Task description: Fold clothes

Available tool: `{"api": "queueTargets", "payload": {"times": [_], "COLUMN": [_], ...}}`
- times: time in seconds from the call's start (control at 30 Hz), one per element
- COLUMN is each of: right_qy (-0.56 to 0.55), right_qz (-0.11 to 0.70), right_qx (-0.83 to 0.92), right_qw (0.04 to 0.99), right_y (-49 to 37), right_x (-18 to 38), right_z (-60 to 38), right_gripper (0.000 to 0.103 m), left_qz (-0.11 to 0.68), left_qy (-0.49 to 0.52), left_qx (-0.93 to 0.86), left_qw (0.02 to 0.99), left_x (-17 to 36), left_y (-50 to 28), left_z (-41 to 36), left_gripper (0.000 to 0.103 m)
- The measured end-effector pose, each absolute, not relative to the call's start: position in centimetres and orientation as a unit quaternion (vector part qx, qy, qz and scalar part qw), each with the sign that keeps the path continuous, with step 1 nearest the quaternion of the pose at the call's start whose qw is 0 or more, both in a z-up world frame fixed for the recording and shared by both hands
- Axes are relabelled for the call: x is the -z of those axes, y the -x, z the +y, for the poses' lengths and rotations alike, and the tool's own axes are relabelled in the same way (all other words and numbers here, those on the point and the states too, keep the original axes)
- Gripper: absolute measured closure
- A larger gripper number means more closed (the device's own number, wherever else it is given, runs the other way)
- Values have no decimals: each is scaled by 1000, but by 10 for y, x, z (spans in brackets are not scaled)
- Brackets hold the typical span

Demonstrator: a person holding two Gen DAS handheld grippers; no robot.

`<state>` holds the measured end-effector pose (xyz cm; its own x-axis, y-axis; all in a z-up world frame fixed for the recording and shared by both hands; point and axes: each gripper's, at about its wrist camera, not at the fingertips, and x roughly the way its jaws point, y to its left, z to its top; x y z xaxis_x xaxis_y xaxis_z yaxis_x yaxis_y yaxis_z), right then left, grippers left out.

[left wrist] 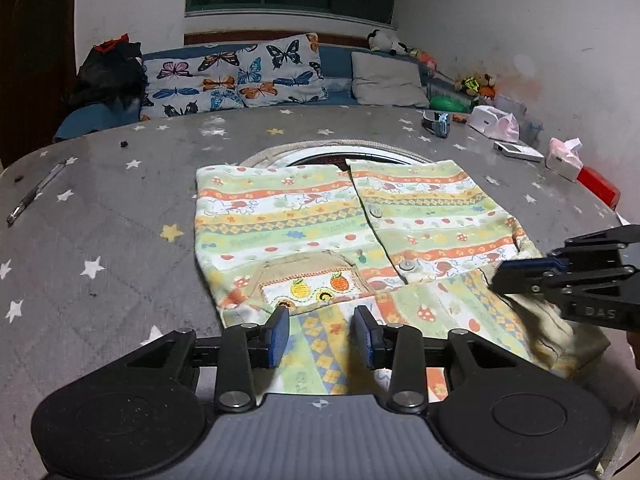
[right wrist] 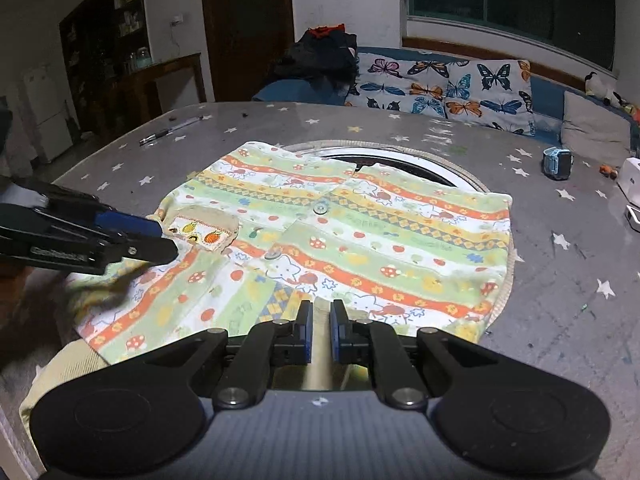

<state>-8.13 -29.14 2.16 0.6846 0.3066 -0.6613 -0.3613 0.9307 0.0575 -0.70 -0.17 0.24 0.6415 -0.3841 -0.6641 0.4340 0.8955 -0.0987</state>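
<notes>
the striped shirt [left wrist: 320, 232] lies spread on the grey starred surface [left wrist: 100, 220]. the left hand-held gripper [left wrist: 322, 338] sits released over the shirt's near hem. the right hand-held gripper [right wrist: 320, 330] is clenched on the beige cuff [right wrist: 320, 360] at that hem.

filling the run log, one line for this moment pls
fold clothes | shirt flat on table | left gripper open | right gripper narrow gap, grip unclear

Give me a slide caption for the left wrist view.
Left gripper open over a striped shirt on the starry table, right gripper alongside.
</notes>
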Motion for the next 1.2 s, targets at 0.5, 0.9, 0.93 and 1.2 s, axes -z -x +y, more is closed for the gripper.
{"api": "queueTargets", "payload": {"times": [0.5,0.9,0.93,1.2], "right_qy": [78,122,133,230], "right_qz": [366,352,351,331], "right_qx": [-226,-225,-226,-251], "right_qw": [900,900,899,880], "right_y": [137,172,176,206], "right_x": [-27,-44,-44,-34], "right_z": [-293,-307,-308,-303], "right_gripper": [92,76,74,51], "left_qz": [346,406,420,465], "left_qy": [-107,-20,-2,58], "left_qx": [286,246,249,268], "left_qw": [887,880,873,842], "left_x": [-2,-27,-25,-15], "left_y": [86,111,112,105], "left_z": [-30,-10,-9,-9], "left_gripper": [64,49,49,67]}}
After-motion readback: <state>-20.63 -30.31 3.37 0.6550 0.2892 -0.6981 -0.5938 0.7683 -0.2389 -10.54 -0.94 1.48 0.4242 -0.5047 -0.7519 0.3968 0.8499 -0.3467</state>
